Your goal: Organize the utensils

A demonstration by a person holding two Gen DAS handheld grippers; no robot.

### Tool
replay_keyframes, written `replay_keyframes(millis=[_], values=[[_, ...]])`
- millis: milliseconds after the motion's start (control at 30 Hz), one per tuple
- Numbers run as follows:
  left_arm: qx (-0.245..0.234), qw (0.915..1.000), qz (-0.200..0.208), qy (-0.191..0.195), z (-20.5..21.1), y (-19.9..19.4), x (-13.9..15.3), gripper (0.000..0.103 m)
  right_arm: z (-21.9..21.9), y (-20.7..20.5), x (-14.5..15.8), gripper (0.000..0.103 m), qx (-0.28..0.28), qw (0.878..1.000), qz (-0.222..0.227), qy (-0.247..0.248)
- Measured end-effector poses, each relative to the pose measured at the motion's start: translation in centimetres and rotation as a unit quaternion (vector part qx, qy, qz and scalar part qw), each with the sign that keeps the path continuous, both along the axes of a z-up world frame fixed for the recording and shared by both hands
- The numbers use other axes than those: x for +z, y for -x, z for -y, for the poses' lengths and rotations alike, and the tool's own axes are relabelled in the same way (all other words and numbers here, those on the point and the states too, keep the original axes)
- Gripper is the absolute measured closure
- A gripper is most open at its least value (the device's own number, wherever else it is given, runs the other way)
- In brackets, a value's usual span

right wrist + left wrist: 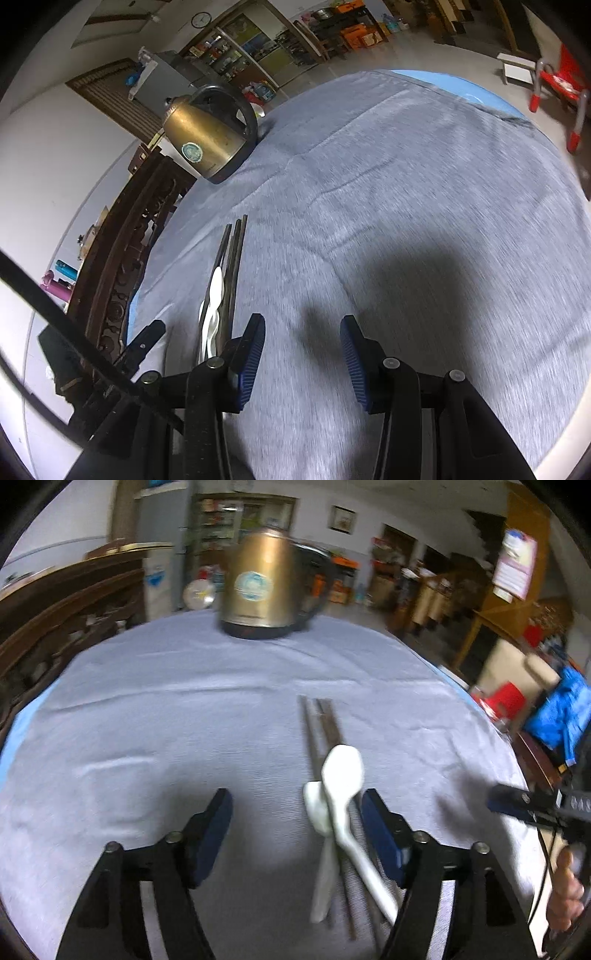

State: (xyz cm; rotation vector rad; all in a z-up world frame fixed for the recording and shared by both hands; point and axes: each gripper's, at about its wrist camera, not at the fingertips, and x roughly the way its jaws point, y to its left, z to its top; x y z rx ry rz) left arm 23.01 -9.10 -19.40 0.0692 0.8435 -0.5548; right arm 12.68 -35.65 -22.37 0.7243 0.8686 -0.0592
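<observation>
Two white ceramic spoons (341, 771) lie crossed on top of several dark chopsticks (317, 720) on the grey tablecloth (147, 709). My left gripper (297, 799) is open just above the cloth. The spoons lie between its jaws, close to the right pad, and the pads do not press on them. In the right wrist view the same spoons (214, 295) and chopsticks (234, 251) lie left of my right gripper (303, 321). It is open over bare cloth with nothing between its fingers.
A brass-coloured kettle (258, 587) with a black handle stands at the far edge of the round table, seen also as the kettle (207, 136) at upper left. A carved dark wooden chair back (122, 266) borders the table's left side. A hand (565, 886) holds the right tool.
</observation>
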Motion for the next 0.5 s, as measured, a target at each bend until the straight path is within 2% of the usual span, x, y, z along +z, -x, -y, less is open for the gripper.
replay_keyframes(millis=[133, 233, 300, 400, 500], values=[[-0.010, 0.9993, -0.021, -0.030, 2.1, -1.5, -1.8, 0.029, -0.1, -2.4, -0.2, 0.057, 0.010, 1.000, 0.001, 0.011], [0.019, 0.9975, -0.037, -0.057, 2.2, -3.0, -3.3, 0.029, -0.3, -4.2, -0.2, 0.057, 0.018, 1.000, 0.001, 0.018], [0.034, 0.9970, -0.026, -0.064, 1.5, -3.2, -3.4, 0.029, -0.7, -5.6, -0.3, 0.057, 0.029, 0.999, 0.001, 0.020], [0.053, 0.9963, -0.035, -0.058, -0.2, -3.7, -3.5, 0.029, -1.8, -7.8, -0.1, 0.057, 0.052, 0.998, 0.000, 0.034], [0.076, 0.9950, -0.052, -0.036, -2.4, -3.9, -3.4, 0.029, -3.4, -9.9, -0.2, 0.057, 0.075, 0.996, -0.005, 0.044]])
